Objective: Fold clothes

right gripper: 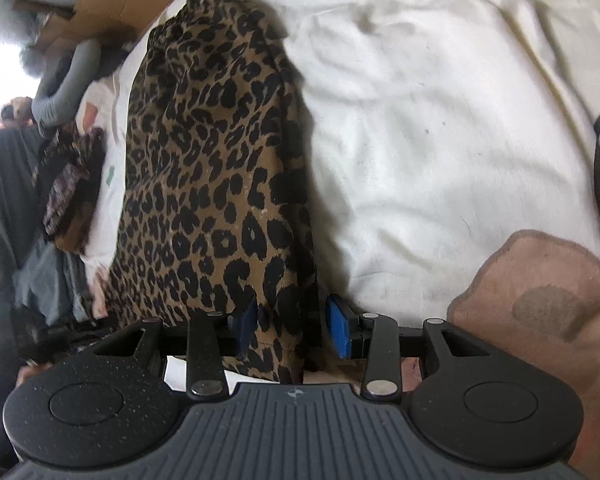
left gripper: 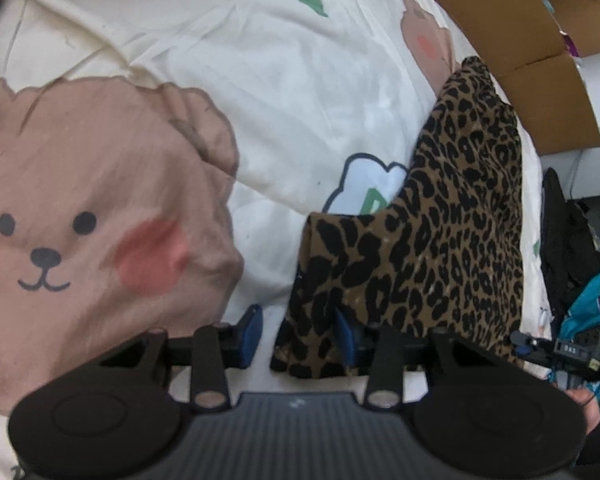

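Note:
A leopard-print garment (left gripper: 452, 232) lies folded in a long strip on a cream bedsheet (left gripper: 300, 80) printed with bears. In the left wrist view my left gripper (left gripper: 298, 334) sits over the strip's near corner. Its right pad rests against the cloth, while its left pad (left gripper: 252, 332) stands clear over bare sheet. In the right wrist view the same garment (right gripper: 220, 160) runs away from my right gripper (right gripper: 292, 326). The near end lies between the jaws, the left pad is against the fabric, and a narrow gap shows beside the right pad (right gripper: 338, 332). Both grippers are open.
A large brown bear print (left gripper: 92, 220) fills the sheet to the left. Cardboard boxes (left gripper: 520, 32) stand beyond the bed's far edge. Dark clothes and a teal item (left gripper: 592, 300) are piled beside the bed. A patterned dark cloth (right gripper: 68, 184) lies left of the garment.

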A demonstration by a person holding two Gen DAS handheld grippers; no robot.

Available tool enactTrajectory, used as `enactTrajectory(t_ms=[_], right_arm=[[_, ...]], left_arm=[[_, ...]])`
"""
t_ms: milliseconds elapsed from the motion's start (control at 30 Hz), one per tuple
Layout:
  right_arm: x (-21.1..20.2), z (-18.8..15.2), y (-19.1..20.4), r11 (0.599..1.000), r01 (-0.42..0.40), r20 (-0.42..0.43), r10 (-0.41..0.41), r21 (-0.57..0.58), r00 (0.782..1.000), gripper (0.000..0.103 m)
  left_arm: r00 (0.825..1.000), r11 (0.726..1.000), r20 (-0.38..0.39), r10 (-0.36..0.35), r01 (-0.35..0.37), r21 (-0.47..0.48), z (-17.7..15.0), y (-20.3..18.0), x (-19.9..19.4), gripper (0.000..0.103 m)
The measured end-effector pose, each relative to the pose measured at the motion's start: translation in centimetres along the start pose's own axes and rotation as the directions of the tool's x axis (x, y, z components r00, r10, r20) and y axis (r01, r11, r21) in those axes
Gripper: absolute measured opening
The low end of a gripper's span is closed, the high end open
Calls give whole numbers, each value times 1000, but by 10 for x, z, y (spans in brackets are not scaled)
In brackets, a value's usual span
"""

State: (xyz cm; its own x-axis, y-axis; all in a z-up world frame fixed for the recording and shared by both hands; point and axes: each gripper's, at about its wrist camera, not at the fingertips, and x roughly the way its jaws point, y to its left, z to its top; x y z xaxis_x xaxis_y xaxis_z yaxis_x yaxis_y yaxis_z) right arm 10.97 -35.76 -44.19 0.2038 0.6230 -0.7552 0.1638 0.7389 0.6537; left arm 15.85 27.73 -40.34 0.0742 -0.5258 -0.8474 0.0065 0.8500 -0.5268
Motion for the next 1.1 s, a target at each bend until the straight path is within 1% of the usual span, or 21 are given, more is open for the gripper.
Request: enactTrajectory(t_ms=[100, 133, 167, 200, 233, 267, 333, 400, 533, 700, 833, 1000, 1100], right_arm=[[3, 3, -3, 999, -36, 2, 36, 26, 999, 44], [4, 3, -4, 998, -48, 2, 47, 32, 999, 40], [4, 4, -3, 998, -55, -2, 55, 29, 998, 34], [5, 4, -2, 998, -60, -6, 60, 25, 998, 18], [5, 4, -1, 998, -58, -14, 59, 16, 998, 9], [4, 4, 1, 998, -57, -18, 57, 0, 998, 8], [-1, 5, 2, 997, -70, -13, 70, -19, 997, 3], [-7, 5, 4, 997, -73, 1, 73, -30, 997, 2], [-13, 7, 8, 998, -52, 9, 53, -40, 999, 2], [-11, 10, 10, 999, -21, 1, 21, -43, 1000, 2], [-8, 9, 7, 999, -5, -3, 5, -34, 1000, 2], [-4, 10, 4, 1000, 1, -12, -1, -27, 1000, 2], [-3, 9, 1, 1000, 6, -11, -6, -23, 1000, 2]], left_arm=[[1000, 1000, -5, -16, 15, -17, 0, 3, -1, 40], [1000, 1000, -6, -16, 16, -18, 1, 3, -1, 39], [1000, 1000, -8, -17, 17, -18, 1, 3, -1, 39], [1000, 1000, -10, -18, 18, -19, 1, 3, -1, 39], [1000, 1000, -11, -19, 19, -16, 1, 2, -1, 39], [1000, 1000, -12, -20, 19, -12, 1, 2, 0, 39], [999, 1000, -16, -28, 28, 2, -1, 1, 0, 39], [999, 999, -19, -46, 46, 16, -2, 4, 0, 39], [995, 994, -13, -102, 102, -27, -3, 15, 1, 39], [987, 986, -11, -163, 162, -23, -3, 18, 6, 39], [974, 974, -11, -228, 228, -18, -1, 21, 15, 39], [945, 944, -19, -327, 326, -50, 4, 32, 23, 39], [945, 946, -39, -325, 325, -22, 3, 31, 22, 35]])
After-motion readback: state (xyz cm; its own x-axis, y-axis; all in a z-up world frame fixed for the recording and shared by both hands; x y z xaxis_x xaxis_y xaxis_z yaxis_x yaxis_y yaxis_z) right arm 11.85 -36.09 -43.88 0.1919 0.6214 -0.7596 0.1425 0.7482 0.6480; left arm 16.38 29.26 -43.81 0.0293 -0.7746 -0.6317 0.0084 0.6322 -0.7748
